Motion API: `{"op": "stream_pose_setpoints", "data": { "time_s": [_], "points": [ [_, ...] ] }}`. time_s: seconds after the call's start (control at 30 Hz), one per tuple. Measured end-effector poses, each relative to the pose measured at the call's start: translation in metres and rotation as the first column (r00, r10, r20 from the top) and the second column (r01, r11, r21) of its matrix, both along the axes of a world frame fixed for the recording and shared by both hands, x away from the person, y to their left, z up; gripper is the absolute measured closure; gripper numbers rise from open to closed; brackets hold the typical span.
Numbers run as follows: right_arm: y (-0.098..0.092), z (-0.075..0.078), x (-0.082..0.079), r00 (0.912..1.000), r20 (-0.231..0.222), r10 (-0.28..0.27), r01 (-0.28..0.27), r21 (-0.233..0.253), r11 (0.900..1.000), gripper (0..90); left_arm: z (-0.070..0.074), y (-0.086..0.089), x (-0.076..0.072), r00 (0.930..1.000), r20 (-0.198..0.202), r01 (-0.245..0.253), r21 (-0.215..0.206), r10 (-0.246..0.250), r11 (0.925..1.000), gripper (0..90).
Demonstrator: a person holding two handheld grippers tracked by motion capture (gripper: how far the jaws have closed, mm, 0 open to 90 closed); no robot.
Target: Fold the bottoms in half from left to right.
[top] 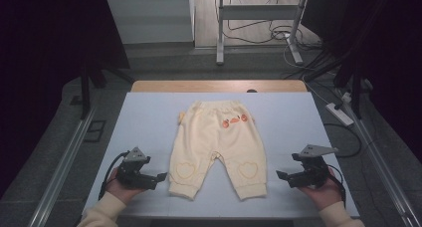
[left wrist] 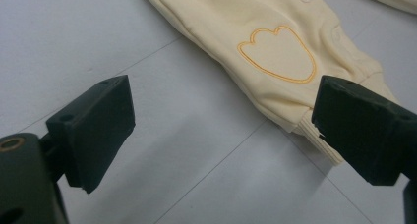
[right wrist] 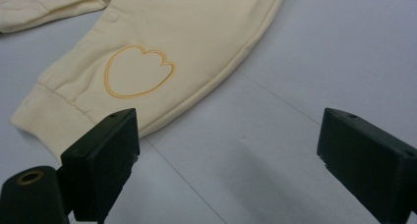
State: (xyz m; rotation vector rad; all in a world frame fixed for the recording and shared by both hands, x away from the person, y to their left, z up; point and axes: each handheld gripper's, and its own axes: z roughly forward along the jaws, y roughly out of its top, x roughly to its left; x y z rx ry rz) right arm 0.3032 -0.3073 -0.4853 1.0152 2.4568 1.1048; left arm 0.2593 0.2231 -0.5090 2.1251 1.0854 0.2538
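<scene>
Cream baby trousers (top: 217,145) flat on the white table (top: 149,117), waistband toward the far edge, 2 legs pointing back at the person, ribbed cuffs nearest. An outlined heart patch (top: 183,170) on each knee, small orange motifs (top: 234,120) below the waistband; no readable writing or brand.

Left hand (top: 118,186) low on the table beside the left leg's cuff, sleeve entering from the bottom edge, left tongs (top: 160,177) aimed inward at the cuff, close but apart from it. In the left gripper view, left tongs (left wrist: 221,130) spread wide, nothing between them, cuff (left wrist: 314,133) just ahead of one jaw.

Right hand (top: 321,187) mirrored beside the right leg, right tongs (top: 281,175) aimed inward, near the cuff without touching. In the right gripper view, right tongs (right wrist: 226,160) likewise wide and empty, cuff (right wrist: 42,118) and heart patch (right wrist: 135,71) just ahead of one jaw.
</scene>
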Motion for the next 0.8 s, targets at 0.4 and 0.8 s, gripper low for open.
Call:
{"op": "stream_pose_setpoints", "data": {
  "time_s": [0.4, 0.8],
  "points": [
    [0.0004, 0.0008, -0.0014, 1.0, 0.007, 0.002, -0.002, 0.005, 1.0, 9.2, 0.0004, 0.0005, 0.0002, 1.0, 0.001, 0.0, -0.001, 0.0, 1.0, 9.3],
    [0.005, 0.0034, -0.0044, 0.9997, 0.017, 0.017, -0.017, 0.019, 1.0, 9.3, 0.0015, 0.001, 0.0025, 1.0, 0.003, -0.001, -0.004, 0.001, 1.0, 9.6]
  ]
}}
